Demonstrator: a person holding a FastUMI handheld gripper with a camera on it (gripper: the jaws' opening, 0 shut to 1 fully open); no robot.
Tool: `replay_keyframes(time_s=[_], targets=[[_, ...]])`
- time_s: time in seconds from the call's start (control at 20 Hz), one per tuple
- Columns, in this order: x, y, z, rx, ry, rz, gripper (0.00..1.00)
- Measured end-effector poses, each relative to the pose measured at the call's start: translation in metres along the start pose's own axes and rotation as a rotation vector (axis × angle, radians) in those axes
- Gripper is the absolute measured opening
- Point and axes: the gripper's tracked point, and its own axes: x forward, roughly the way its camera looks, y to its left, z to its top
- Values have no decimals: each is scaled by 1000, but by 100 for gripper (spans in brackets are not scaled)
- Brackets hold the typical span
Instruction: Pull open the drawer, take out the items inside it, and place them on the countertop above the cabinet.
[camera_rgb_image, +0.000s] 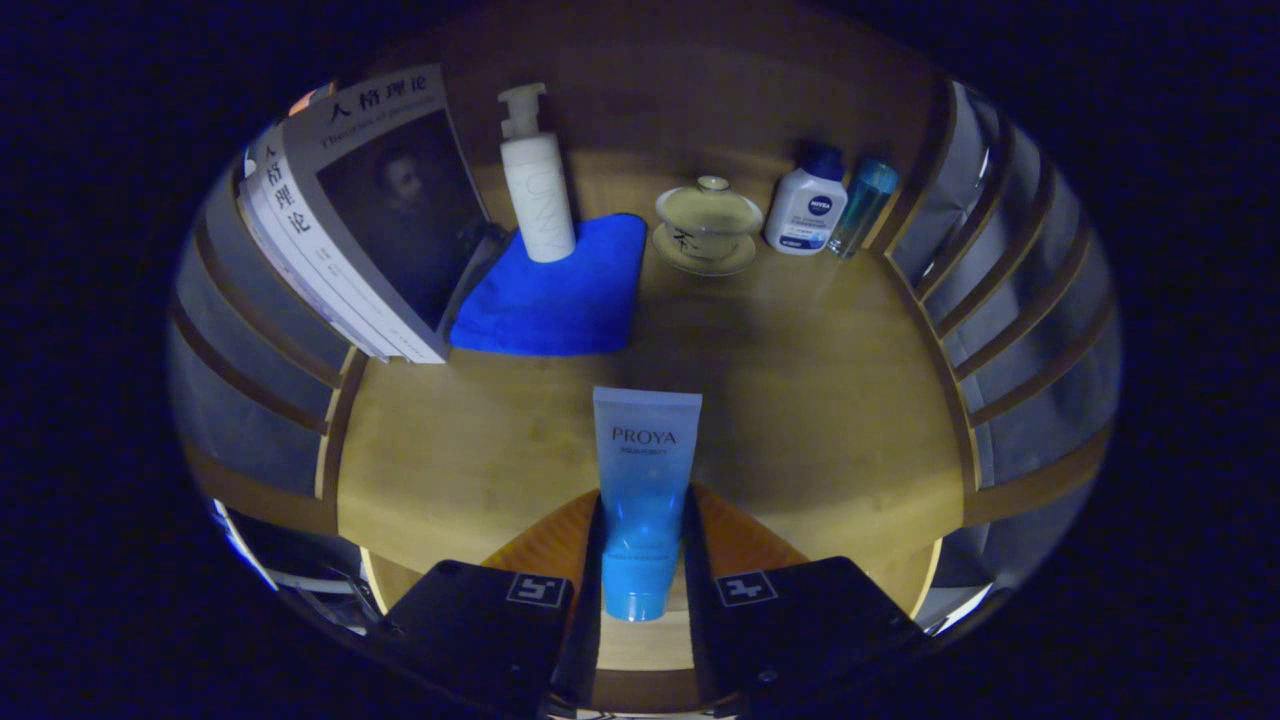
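Note:
A light blue cosmetic tube (643, 490) stands cap-down between my two fingers, and my gripper (643, 530) is shut on it, both fingers pressing its lower half. It hovers over the wooden countertop (800, 400), near the front edge. Whether the cap touches the wood I cannot tell. Beyond the tube lies a blue cloth (555, 290) with a white pump bottle (537, 185) standing at its back.
A stack of books (350, 220) leans at the back left of the counter. A lidded tea bowl on a saucer (708, 225), a white lotion bottle (806, 208) and a small clear bottle (863, 205) stand at the back right. Slatted side walls (1010, 300) close both sides.

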Motion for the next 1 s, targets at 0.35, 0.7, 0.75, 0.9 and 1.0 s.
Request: replay_keyframes(time_s=[0.35, 0.7, 0.75, 0.9, 1.0], targets=[[17, -12, -4, 40, 42, -38, 49], [-1, -1, -9, 16, 34, -4, 67], [-5, -1, -9, 19, 24, -7, 67], [-23, 4, -17, 28, 10, 14, 67], [-35, 9, -26, 48, -5, 40, 68]])
